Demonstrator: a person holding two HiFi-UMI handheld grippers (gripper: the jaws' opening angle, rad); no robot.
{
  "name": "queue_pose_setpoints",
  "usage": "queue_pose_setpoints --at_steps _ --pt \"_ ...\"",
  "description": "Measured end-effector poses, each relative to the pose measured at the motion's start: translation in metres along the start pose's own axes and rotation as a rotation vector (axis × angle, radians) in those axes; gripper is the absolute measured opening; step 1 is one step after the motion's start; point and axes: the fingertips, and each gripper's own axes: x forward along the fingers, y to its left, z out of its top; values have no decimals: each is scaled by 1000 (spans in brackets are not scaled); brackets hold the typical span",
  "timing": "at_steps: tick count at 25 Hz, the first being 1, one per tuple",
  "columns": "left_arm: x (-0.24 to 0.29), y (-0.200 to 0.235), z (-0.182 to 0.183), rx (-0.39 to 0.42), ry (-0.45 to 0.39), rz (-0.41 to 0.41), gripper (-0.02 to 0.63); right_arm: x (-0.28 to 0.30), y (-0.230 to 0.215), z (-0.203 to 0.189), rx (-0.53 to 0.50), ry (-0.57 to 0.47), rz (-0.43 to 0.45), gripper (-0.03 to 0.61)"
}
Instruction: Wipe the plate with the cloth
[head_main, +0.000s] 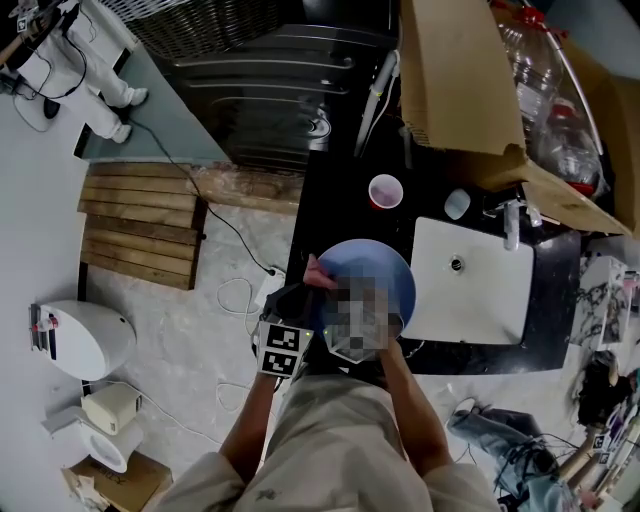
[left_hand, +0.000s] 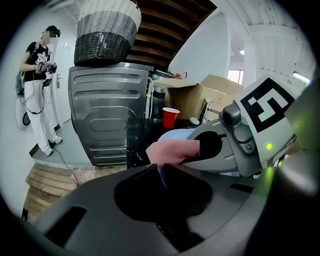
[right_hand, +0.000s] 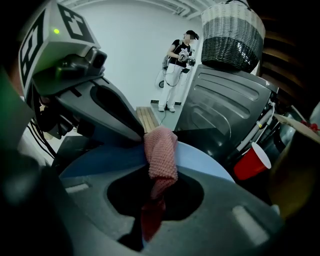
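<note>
A round light-blue plate (head_main: 378, 272) is held up over the black counter's near edge. My left gripper (head_main: 300, 298) grips its left rim, and in the left gripper view the left gripper (left_hand: 161, 172) has a thin blue edge of plate pinched between its shut jaws. A pink knobbly cloth (right_hand: 161, 152) lies draped on the plate's face (right_hand: 200, 159). It trails down into my right gripper (right_hand: 156, 199), which is shut on it. In the head view the right gripper (head_main: 348, 328) sits over the plate, partly under a mosaic patch. The cloth (left_hand: 172, 149) shows beside the right gripper's body (left_hand: 240, 145).
A red cup (head_main: 386, 190) stands on the black counter (head_main: 340, 205), with a white sink (head_main: 470, 285) to the right and a cardboard box (head_main: 455, 70) behind. A grey washing machine (head_main: 270, 90) carries a wicker basket (left_hand: 106, 30). A person (left_hand: 37, 85) stands far left, by wooden slats (head_main: 140, 225).
</note>
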Motion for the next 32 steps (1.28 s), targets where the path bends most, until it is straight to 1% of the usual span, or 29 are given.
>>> queue_pose_setpoints --at_steps 14,22,27,32 --pt "-3 3 -1 -1 3 -1 48 -30 -14 -47 5 127 -62 34" --pt "-1 3 0 -2 8 6 48 -45 -21 -76 -60 241 -81 34" --pt "-1 3 -3 -10 16 10 47 -58 -26 -97 -118 342 -100 34" --pt "-2 2 -7 -10 31 9 48 -72 -25 -118 -133 399 -90 34"
